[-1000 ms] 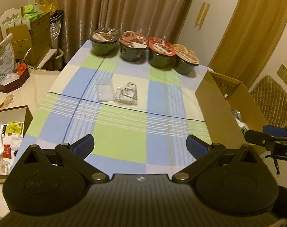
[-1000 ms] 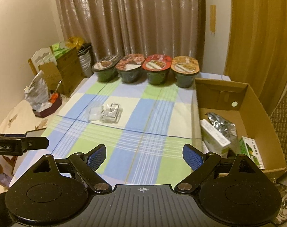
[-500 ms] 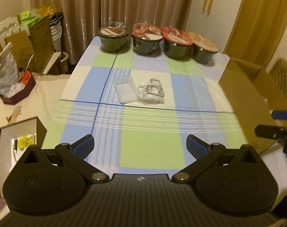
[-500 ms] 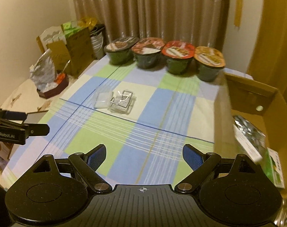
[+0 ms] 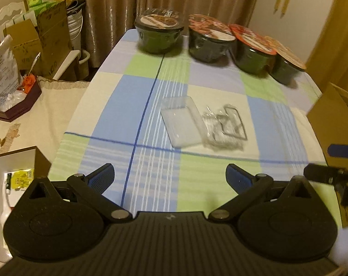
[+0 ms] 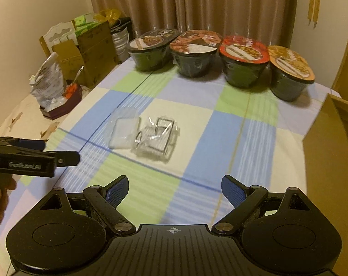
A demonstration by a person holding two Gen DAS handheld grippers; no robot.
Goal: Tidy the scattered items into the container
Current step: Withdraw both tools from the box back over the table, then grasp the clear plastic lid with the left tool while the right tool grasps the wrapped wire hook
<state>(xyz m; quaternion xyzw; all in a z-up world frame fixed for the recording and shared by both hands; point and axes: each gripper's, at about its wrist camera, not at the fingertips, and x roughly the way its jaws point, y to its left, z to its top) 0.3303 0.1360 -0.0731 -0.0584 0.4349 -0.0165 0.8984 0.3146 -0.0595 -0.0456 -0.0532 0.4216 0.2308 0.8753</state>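
Hand-held gripper (image 5: 170, 176) on the left is held released and empty above the desk (image 5: 208, 168), aimed toward the clear tray (image 5: 182, 120) and wire-rack packet (image 5: 225, 126). From the right wrist, the right hand-held gripper (image 6: 175, 191) is likewise spread and empty, kept beside the cardboard box (image 6: 327, 142); four noodle bowls (image 6: 194, 53) are lined along the far edge.

Brown curtains (image 6: 196, 2) behind checked tablecloth (image 6: 219, 138)
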